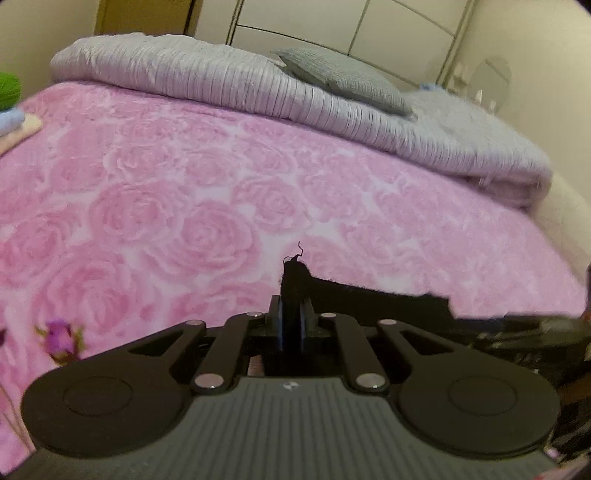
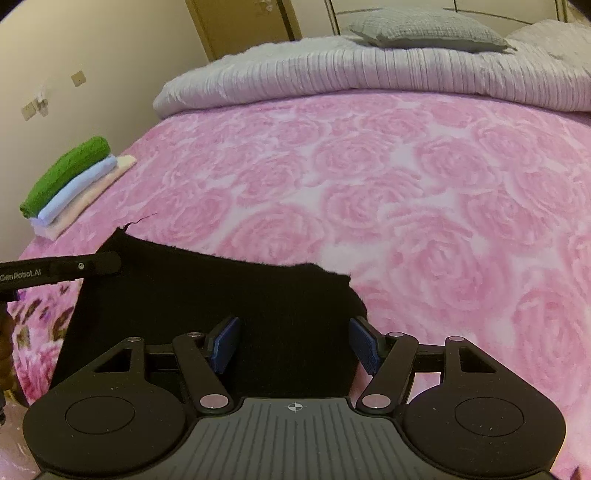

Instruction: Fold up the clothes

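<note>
Two hand-held grippers: both work over the black garment (image 2: pixel 207 306), which lies on the near part of the bed (image 2: pixel 369 192).
Left hand-held gripper (image 1: pixel 291 317): pads pressed together, pinching a corner of the black garment, which sticks up between them with a loose thread on top.
Right hand-held gripper (image 2: pixel 295 343): blue pads spread wide, the black garment below and between them, not gripped.
Bed cover: pink rose-pattern blanket under the black garment.
Folded stack (image 2: pixel 70 184): green, blue and cream pieces at the bed's left edge, well beyond the black garment.
Far end of bed: ribbed grey quilt (image 2: pixel 369 74) with a grey pillow (image 2: pixel 424 29) on it.
</note>
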The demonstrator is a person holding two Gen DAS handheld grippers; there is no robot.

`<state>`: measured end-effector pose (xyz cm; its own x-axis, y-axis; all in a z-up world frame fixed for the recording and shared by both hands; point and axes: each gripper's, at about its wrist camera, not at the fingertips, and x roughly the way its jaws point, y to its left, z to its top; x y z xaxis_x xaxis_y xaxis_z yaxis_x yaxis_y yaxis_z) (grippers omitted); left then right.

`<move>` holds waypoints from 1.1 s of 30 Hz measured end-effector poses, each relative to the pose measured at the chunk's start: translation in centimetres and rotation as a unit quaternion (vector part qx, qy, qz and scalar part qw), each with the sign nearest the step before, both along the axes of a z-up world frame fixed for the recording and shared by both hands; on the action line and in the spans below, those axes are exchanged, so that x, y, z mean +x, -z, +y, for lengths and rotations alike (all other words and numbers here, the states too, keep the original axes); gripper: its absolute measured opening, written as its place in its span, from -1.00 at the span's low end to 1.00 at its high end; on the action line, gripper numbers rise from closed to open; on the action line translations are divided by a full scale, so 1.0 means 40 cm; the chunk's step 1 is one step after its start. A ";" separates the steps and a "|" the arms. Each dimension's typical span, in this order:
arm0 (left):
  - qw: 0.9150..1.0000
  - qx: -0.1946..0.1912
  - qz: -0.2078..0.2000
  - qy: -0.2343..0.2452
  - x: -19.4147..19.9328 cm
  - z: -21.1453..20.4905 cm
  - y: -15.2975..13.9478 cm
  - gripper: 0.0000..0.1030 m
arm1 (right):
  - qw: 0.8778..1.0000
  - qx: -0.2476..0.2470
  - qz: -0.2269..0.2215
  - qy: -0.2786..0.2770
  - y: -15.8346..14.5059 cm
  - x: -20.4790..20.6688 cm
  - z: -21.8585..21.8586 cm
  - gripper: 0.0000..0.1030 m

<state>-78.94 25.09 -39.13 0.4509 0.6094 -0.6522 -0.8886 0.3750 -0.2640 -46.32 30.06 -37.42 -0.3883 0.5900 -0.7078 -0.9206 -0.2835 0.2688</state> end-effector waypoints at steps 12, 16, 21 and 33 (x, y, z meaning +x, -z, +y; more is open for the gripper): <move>0.998 -0.035 -0.036 -0.025 -0.030 -0.009 0.003 -0.70 | 1.000 0.013 0.006 0.016 -0.010 0.022 -0.029 0.27; 0.999 -0.009 -0.039 -0.033 -0.050 -0.048 -0.058 -0.75 | 0.999 0.030 0.022 0.036 -0.039 0.052 -0.069 0.26; 0.999 0.011 -0.019 0.034 0.023 -0.053 -0.068 -0.88 | 0.998 0.046 0.017 0.036 -0.050 0.050 -0.065 -0.39; 1.000 -0.020 -0.016 0.011 0.011 0.016 0.052 -0.95 | 0.999 0.008 0.029 0.011 0.013 0.042 0.015 -0.50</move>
<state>-78.50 25.72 -41.20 0.4857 0.5723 -0.6607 -0.8707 0.3834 -0.3080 -44.65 30.67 -37.94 -0.4150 0.6107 -0.6744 -0.9097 -0.2681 0.3170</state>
